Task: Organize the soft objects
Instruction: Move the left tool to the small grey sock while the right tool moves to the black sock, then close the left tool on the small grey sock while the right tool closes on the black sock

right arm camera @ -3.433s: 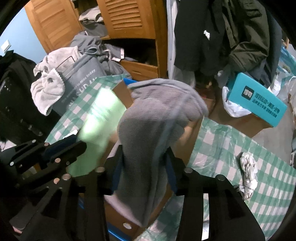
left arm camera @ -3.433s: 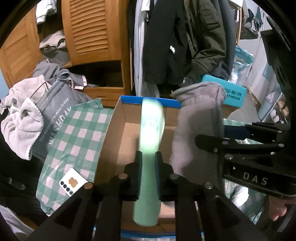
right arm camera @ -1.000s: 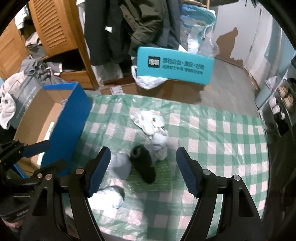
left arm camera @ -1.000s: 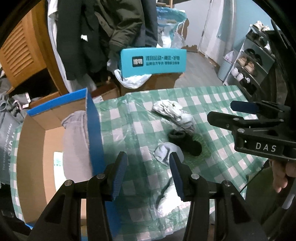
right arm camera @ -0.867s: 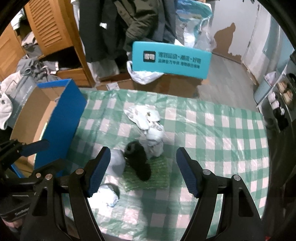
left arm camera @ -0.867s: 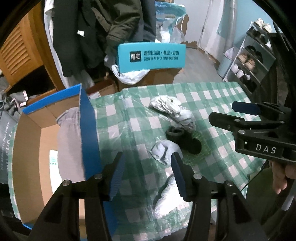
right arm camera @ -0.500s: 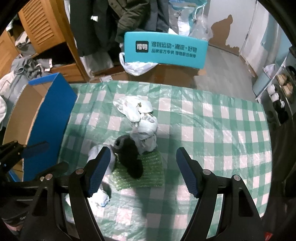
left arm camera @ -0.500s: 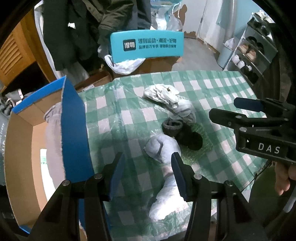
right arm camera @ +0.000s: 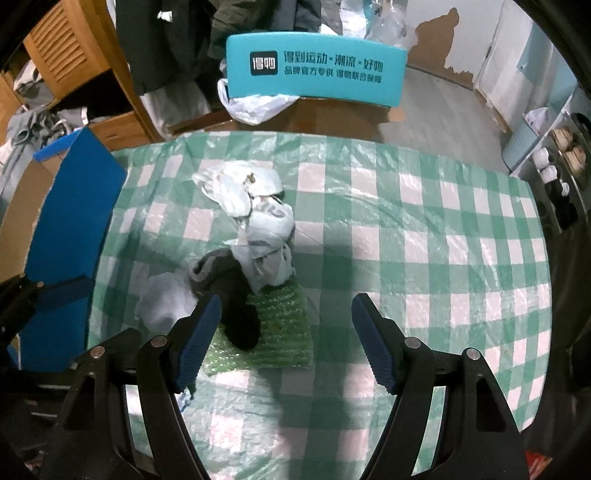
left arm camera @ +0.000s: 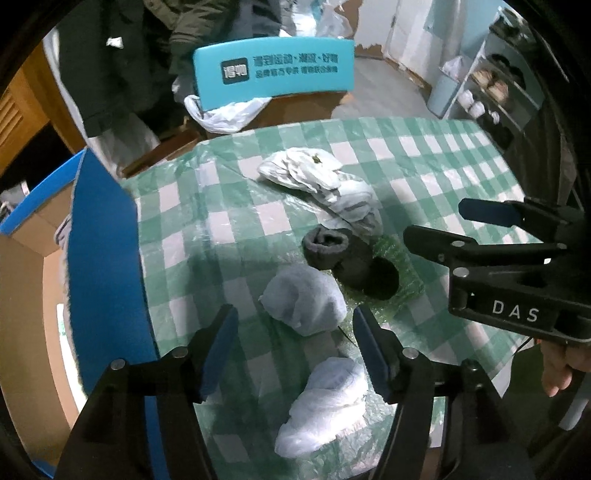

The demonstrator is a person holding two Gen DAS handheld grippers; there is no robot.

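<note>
Soft items lie on the green checked tablecloth (left arm camera: 229, 229): a pale blue bundle (left arm camera: 304, 299), a second pale bundle (left arm camera: 325, 402) nearer me, a dark grey sock (left arm camera: 347, 258) on a green bubble-wrap pad (right arm camera: 277, 332), and white crumpled socks (left arm camera: 317, 181). My left gripper (left arm camera: 295, 343) is open and empty, just above the pale blue bundle. My right gripper (right arm camera: 286, 336) is open and empty over the dark sock (right arm camera: 232, 295) and pad. The cardboard box (left arm camera: 103, 258) with a blue flap stands at the left, with grey cloth (left arm camera: 61, 236) inside.
A teal chair back (right arm camera: 314, 70) stands behind the table. Dark coats (right arm camera: 177, 33) hang beyond it beside a wooden louvred cabinet (right arm camera: 62, 48). A shoe rack (left arm camera: 495, 96) is at the far right. The table's right edge (right arm camera: 543, 258) drops off near it.
Both grippers let go of the green and grey cloths into the box, swung right over the table, and have since moved closer to the socks. Both jaws stand open.
</note>
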